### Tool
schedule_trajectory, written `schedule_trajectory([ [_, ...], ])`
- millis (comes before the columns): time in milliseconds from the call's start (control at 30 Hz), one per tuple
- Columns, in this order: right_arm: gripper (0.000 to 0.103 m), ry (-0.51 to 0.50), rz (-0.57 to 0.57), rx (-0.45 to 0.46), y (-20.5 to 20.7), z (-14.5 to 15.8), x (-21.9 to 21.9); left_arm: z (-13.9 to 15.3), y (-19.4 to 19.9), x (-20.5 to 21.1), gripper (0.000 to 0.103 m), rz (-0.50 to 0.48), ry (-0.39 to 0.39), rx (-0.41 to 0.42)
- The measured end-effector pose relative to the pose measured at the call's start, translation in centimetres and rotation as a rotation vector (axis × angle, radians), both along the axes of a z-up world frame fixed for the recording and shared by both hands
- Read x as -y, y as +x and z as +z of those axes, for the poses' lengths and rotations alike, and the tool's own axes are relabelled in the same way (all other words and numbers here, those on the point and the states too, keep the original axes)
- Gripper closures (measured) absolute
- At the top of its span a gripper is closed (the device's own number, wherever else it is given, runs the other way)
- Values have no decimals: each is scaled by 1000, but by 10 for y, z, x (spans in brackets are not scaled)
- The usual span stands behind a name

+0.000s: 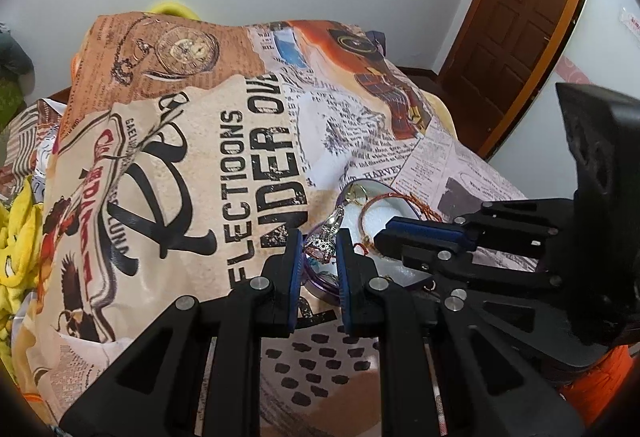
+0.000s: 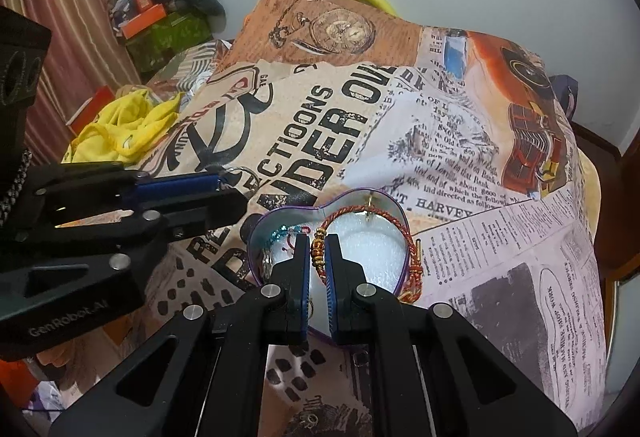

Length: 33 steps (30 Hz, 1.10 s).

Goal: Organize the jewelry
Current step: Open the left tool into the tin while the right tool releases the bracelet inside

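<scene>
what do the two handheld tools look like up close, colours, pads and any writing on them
Both are matte black plastic linkage frames with round silver pivot pins and two fingers lined with ribbed blue pads. The left tool and right tool look alike. White lettering, GenRobot.AI, shows on the left tool's body in the right wrist view. No hands or sleeves show.

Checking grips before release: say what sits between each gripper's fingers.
Left gripper: a silver jewelled ornament, seen in the left wrist view. Right gripper: the beaded stretch of a red-gold cord bracelet, seen in the right wrist view.
</scene>
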State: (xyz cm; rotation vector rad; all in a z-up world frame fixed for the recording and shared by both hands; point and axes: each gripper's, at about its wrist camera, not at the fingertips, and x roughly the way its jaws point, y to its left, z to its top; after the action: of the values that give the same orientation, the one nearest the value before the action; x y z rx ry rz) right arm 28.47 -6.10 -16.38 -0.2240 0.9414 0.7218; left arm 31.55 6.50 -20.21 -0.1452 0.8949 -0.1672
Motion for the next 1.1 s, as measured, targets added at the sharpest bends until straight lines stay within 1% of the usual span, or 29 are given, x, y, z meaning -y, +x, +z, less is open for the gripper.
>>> schedule_trajectory([
  [133,95,-1,-5,-6,0,1,5,-5,4,6,88,-18,8,-15],
  [600,94,-37,-87,55,-11,14,43,-14,8,27,88,-75,34,-54],
  [667,89,-35,-92,53,-14,13,47,-13,7,29,88,-77,38,-53],
  [733,75,-30,-95,53,-18,12,50,-12,6,30,88,-80,43,-55],
  [800,69,-30,-101,59,-23,10,53,-11,5,30,88,-79,51,-52],
  [933,69,-35,-96,44,-30,2,56,-9,1,26,88,-69,46,-49],
  [1100,69,-74,-78,15,-31,-15,52,-8,-5,21,86,-44,55,-49],
])
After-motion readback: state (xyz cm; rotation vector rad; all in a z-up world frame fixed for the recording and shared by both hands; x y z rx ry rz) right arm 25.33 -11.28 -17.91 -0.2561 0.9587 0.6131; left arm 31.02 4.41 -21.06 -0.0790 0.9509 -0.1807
